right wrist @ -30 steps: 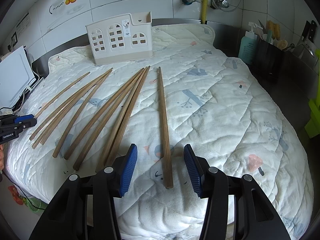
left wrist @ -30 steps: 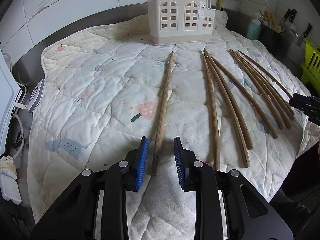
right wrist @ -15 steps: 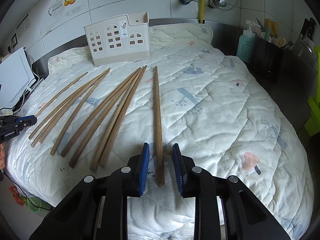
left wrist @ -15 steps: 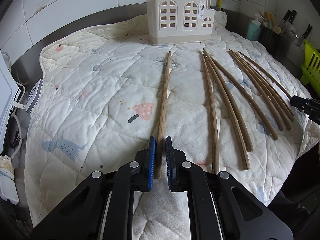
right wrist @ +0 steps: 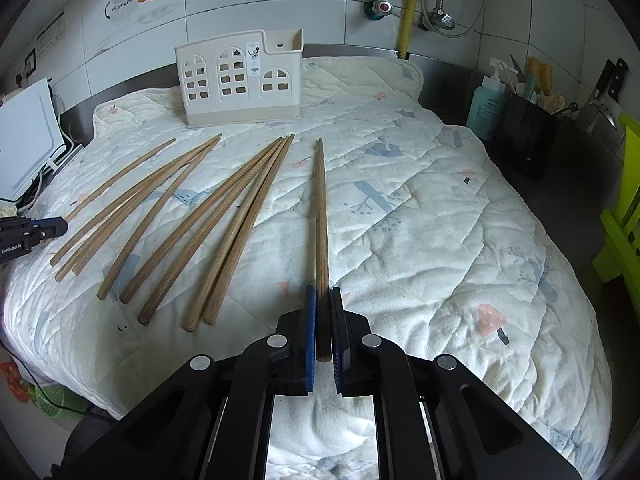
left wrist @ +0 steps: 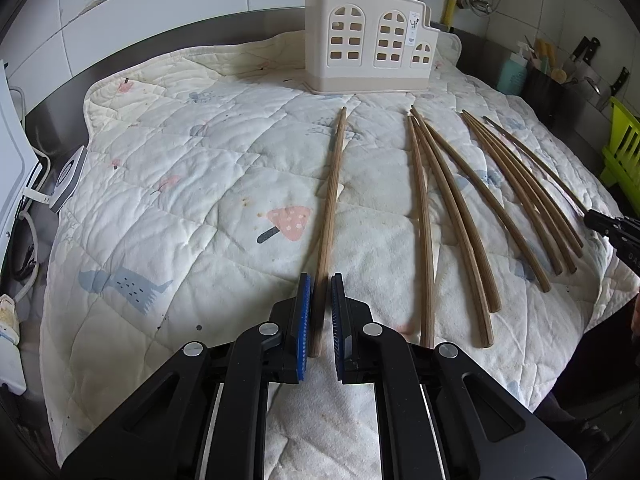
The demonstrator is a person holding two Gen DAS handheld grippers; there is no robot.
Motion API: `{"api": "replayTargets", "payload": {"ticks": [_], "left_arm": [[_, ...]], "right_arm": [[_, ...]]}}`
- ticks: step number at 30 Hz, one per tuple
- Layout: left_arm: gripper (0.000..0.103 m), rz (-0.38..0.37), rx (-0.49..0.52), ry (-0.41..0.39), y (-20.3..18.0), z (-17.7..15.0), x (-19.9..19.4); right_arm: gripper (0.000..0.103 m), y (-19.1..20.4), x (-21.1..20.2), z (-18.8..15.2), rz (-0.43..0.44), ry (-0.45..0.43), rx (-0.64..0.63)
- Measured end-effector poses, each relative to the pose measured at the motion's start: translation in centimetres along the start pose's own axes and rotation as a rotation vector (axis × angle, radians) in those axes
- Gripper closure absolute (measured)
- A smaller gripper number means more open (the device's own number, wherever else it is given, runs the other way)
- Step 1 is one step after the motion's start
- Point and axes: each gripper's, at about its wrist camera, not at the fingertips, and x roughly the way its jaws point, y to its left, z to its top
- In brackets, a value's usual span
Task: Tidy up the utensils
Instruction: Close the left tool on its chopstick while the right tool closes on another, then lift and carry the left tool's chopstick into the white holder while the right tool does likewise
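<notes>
1. The left gripper is closed on the near end of 1 wooden chopstick, its blue pads pressing both sides; the stick lies alone on the quilted mat and points at the holder.
2. The right gripper is likewise clamped on the near end of another single chopstick, which runs straight away from it along the mat.
3. Between those 2 sticks, the loose chopsticks lie fanned on the mat: 2 groups, with far tips close together and near ends spread apart. Several touch or overlap, so an exact count is unclear.
4. The cream utensil holder, with arched window cut-outs, stands upright at the far edge of the mat, beyond all the tips and apart from them.
5. Further out, a steel counter carries a teal bottle and a black caddy, against a white tiled wall.
</notes>
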Motion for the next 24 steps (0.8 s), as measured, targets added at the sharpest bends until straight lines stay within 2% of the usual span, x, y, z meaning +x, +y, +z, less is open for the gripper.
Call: {"api": "replayTargets", "payload": {"ticks": [3,13,14,24], "left_arm": [[0.095,0.01,0.026,0.011,-0.3,0.1,0.0],[0.095,-0.035,0.036,0.058,0.0,0.9,0.3],[0.098,-0.042,0.024,0.06,0.1,1.0,0.4],[0.098,-0.045,0.029,0.025,0.0,2.3,-0.5]], "right_arm": [[0.096,0.2,-1.0,0.4,0.002,-0.019,-0.01],[0.096,0.2,-3.5,3.5,0.046,-0.087,0.001],[0.096,0.1,-3.7,3.8,0.049,-0.093,-0.002],[0.096,0.1,-6.5,9.5,0.098,-0.193,-0.059]]}}
